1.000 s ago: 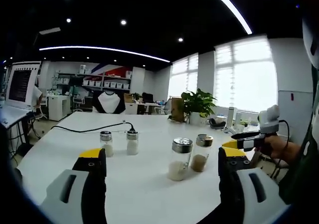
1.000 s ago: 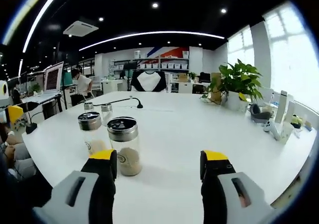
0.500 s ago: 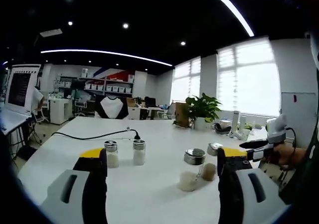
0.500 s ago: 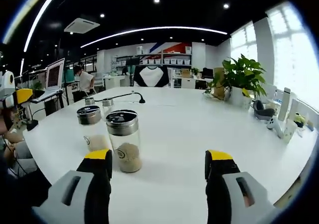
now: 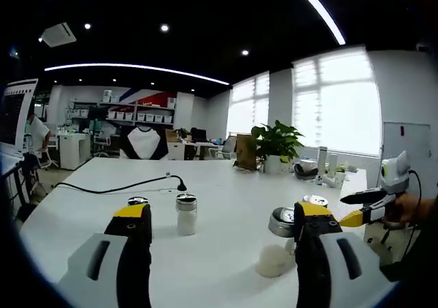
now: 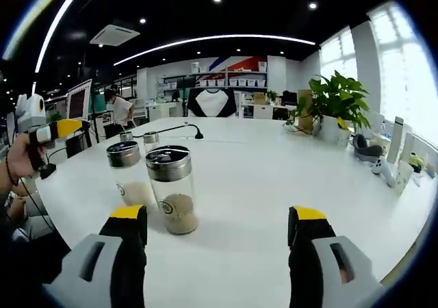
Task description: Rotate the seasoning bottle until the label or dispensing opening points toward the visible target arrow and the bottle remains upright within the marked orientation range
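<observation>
Two glass seasoning bottles with metal lids stand upright on the white table [image 6: 274, 178]. The one with brown seasoning [image 6: 172, 198] is nearest my right gripper [image 6: 217, 213], just beyond its left jaw. The one with white seasoning [image 6: 126, 174] stands behind it to the left. That white-filled bottle [image 5: 277, 246] also sits beside the right jaw of my left gripper [image 5: 222, 212], and the lid of the brown-filled bottle [image 5: 315, 200] peeks over that jaw. Both grippers are open with nothing between their jaws. The right gripper [image 5: 369, 209] reaches in from the right. The left gripper [image 6: 58, 129] reaches in from the left, held by a hand [image 6: 27, 150].
Two small shakers [image 5: 185, 213] [image 5: 137, 201] stand further left on the table [image 5: 226, 185], seen far back as shakers [image 6: 124, 137] [image 6: 150, 138]. A black cable [image 5: 116, 187] ends in a plug [image 5: 181, 185]. A potted plant [image 6: 335, 103] and small items line the window side.
Both views have shifted as the hands moved: the left camera has sunk lower and closer to the bottles, and the left gripper now stands higher in the right gripper view. The bottles have stayed put.
</observation>
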### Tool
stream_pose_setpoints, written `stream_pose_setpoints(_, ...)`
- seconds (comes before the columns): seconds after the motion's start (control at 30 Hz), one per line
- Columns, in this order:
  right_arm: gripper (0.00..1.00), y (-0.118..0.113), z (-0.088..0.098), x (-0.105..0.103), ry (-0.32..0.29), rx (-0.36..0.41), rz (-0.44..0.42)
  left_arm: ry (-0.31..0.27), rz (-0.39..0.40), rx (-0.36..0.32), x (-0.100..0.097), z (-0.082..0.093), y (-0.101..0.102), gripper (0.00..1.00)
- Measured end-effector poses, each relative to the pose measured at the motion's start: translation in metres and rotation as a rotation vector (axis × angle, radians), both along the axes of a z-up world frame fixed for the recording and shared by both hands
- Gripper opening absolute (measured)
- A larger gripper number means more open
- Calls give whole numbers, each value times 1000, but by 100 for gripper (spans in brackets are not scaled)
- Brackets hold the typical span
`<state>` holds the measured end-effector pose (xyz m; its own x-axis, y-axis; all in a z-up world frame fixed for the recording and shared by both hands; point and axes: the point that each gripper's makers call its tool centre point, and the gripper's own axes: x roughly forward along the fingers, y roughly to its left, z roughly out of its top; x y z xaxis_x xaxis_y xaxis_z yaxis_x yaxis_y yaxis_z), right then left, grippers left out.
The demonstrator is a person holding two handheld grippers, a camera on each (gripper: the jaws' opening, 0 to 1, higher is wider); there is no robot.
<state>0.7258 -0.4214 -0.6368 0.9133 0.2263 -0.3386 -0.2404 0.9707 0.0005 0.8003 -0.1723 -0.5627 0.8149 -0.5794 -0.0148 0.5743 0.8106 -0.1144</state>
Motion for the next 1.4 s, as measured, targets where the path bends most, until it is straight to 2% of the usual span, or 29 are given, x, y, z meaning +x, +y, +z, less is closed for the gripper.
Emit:
stream_pose_setpoints(0.23, 87, 3, 2, -2, -3, 11, 20, 0, -16, -26, 32, -5, -15, 87)
stream_pose_setpoints(0.3, 87, 3, 1, -3, 1, 15, 22, -7, -16, -30, 44, -11, -17, 86)
stream_pose_setpoints(0.33, 87, 3, 1, -3, 2, 16, 22, 8, -17, -22, 51, -19, -20, 83)
stream_pose_setpoints(0.37, 87, 2, 0, -4, 4, 17, 20, 58, -16, -11, 53, -29, -22, 82)
stream_pose_setpoints(0.43, 87, 1, 0, -6, 7, 16, 20, 39, -14, -1, 62, -34, -26, 84)
stream_pose_setpoints(0.5, 87, -2, 1, -8, 4, 19, 15, 40, 27, 49, 74, -43, -24, 87)
stream_pose_setpoints(0.63, 87, -5, -2, -10, 24, 8, 20, 65, 30, 19, 95, -52, -25, 83)
stream_pose_setpoints(0.8, 87, -6, 1, -11, 20, 3, 24, 85, 48, 25, 112, -60, -26, 82)
stream_pose_setpoints(1.1, 86, -2, 4, -11, 10, 43, 17, 95, 80, 67, 142, -68, -30, 76)
stream_pose_setpoints(1.3, 86, -2, 4, -12, 5, 45, 17, 156, 102, 51, 162, -81, -29, 74)
stream_pose_setpoints(1.37, 86, -4, 3, -14, 9, 44, 14, 190, 112, 20, 164, -85, -29, 70)
stream_pose_setpoints(1.4, 86, -5, 2, -15, 8, 44, 12, 232, 122, -33, 166, -88, -28, 64)
